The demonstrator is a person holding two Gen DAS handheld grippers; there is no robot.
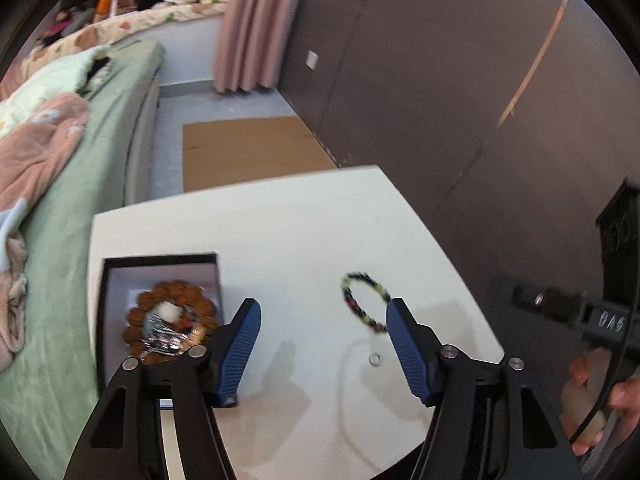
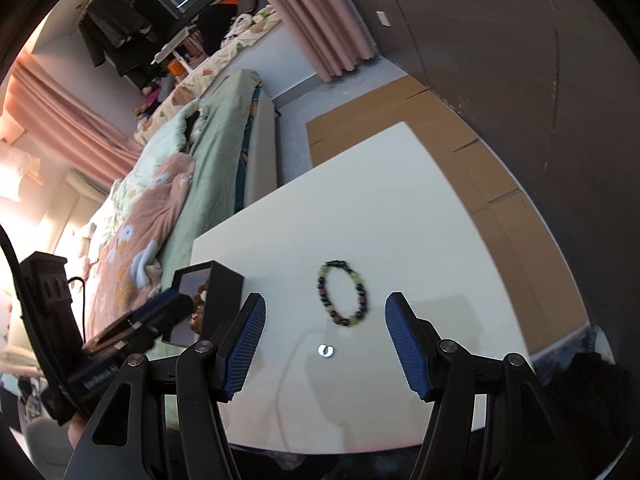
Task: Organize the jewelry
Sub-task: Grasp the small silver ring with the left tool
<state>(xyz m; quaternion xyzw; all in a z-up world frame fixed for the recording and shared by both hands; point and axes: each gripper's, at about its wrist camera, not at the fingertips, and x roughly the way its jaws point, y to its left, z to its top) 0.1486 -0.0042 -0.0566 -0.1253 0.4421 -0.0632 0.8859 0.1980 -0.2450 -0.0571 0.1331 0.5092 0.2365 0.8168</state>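
Bed (image 1: pixel 80 184): at 9 o'clock of the table in the left wrist view, green cover, pink blanket on top.
Box (image 1: pixel 105 320): black, lidless, at the table's 9 o'clock edge; holds a brown beaded bracelet (image 1: pixel 172 292) and some silvery pieces, too blurred to identify.
Left gripper (image 1: pixel 324 344): fingers spread, nothing between the pads; hovers above the table just at 3 o'clock of the box.
Table (image 1: pixel 280 232): white top, bare apart from the items listed.
Bead bracelet (image 2: pixel 343 294): green and dark beads, lying flat near the table's centre, well apart from the box at its 3 o'clock; not touched by either gripper.
Ring (image 2: pixel 326 351): small, silver, lying just at 6 o'clock of the bead bracelet, apart from it.
Right gripper (image 2: pixel 326 344): fingers spread, empty; hovers over the table with the bead bracelet and ring in the gap between its fingers as seen from its own camera.
Cardboard (image 2: pixel 460 148): flat on the floor at 1 o'clock of the table.
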